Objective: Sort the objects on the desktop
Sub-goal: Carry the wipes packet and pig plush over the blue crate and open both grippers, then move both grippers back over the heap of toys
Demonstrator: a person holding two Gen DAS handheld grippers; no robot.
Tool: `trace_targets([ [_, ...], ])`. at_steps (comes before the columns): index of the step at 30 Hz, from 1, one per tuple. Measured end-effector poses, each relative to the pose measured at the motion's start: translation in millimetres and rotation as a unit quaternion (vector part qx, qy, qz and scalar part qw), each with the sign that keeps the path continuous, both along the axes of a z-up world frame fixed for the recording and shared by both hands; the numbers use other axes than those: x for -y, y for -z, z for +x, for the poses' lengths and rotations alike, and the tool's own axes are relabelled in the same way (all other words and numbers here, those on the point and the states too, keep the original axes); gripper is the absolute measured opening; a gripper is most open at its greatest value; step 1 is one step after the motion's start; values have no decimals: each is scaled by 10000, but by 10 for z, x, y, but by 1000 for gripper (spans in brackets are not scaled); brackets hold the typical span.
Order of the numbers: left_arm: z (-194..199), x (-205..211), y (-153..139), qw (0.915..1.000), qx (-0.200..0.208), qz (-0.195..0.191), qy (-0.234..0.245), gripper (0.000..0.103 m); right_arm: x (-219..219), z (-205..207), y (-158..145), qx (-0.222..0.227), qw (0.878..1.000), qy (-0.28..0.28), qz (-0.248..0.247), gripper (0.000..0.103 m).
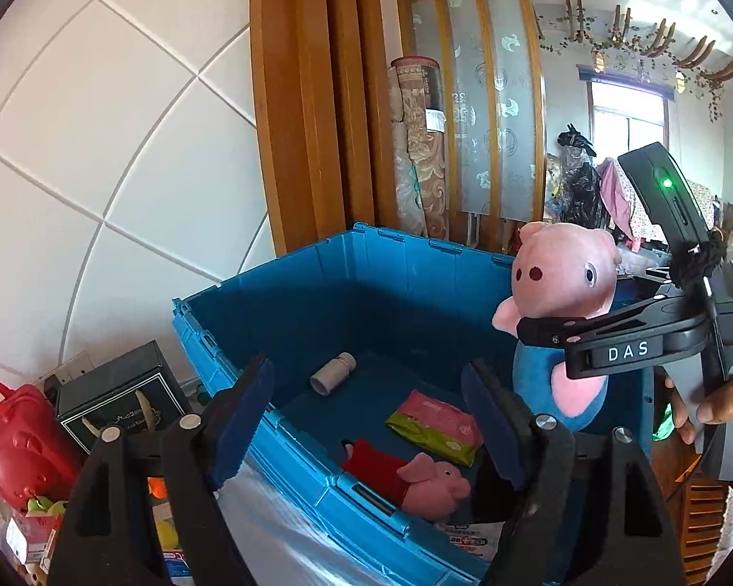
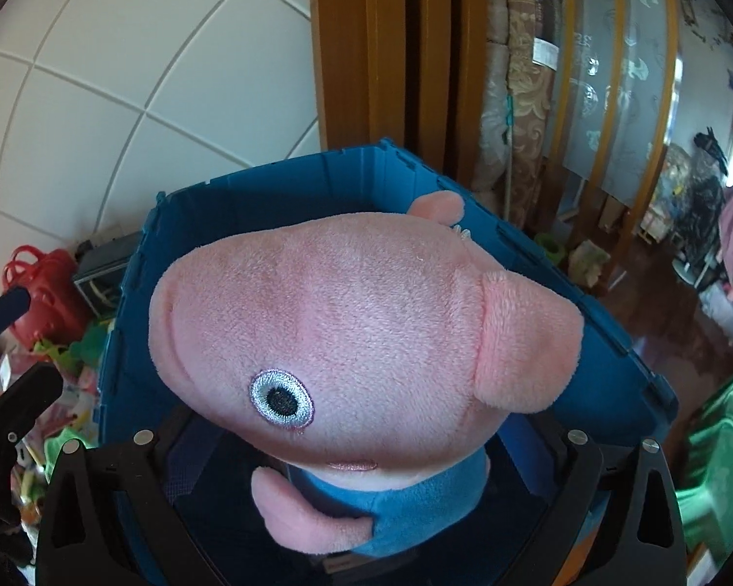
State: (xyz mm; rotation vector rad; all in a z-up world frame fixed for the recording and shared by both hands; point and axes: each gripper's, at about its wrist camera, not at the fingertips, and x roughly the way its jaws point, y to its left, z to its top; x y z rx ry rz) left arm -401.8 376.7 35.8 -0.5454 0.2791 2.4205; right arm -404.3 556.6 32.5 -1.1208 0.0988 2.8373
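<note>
In the left wrist view, the left gripper (image 1: 369, 420) is seen with its blue-padded fingers spread apart and nothing between them, poised over the near rim of the blue plastic crate (image 1: 317, 263). Inside the crate lie a small grey bottle (image 1: 333, 372), a pink-and-green packet (image 1: 435, 425) and a red-dressed pig plush (image 1: 408, 476), so the crate appears to be the collection bin for the sorted items. At the right, the right gripper (image 1: 542, 329) is clamped on the blue-bodied pig plush (image 1: 559, 293) at its neck, and the toy is held upright above the crate's right wall, probably so that it can be dropped in. A red basket (image 1: 10, 434) and a dark box (image 1: 117, 393) stand outside the crate at the left.

In the right wrist view, the frame is largely filled by the pig plush's head (image 2: 361, 337), gripped just below by the right gripper's jaws, with the crate's rim (image 2: 269, 166) visible behind and beneath it. The release is judged not yet made.
</note>
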Motion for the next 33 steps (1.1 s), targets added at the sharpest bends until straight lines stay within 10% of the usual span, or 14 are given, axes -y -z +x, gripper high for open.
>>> trace_targets([
  [11,147,113,-101,9998,-185,117,-30,79,96,-75,-215,215,9991,-257,279,102],
  [33,831,1348,420,9783,-515,54,-2008,79,1058,996,-224,-1656,9650,-1800,-947,103],
])
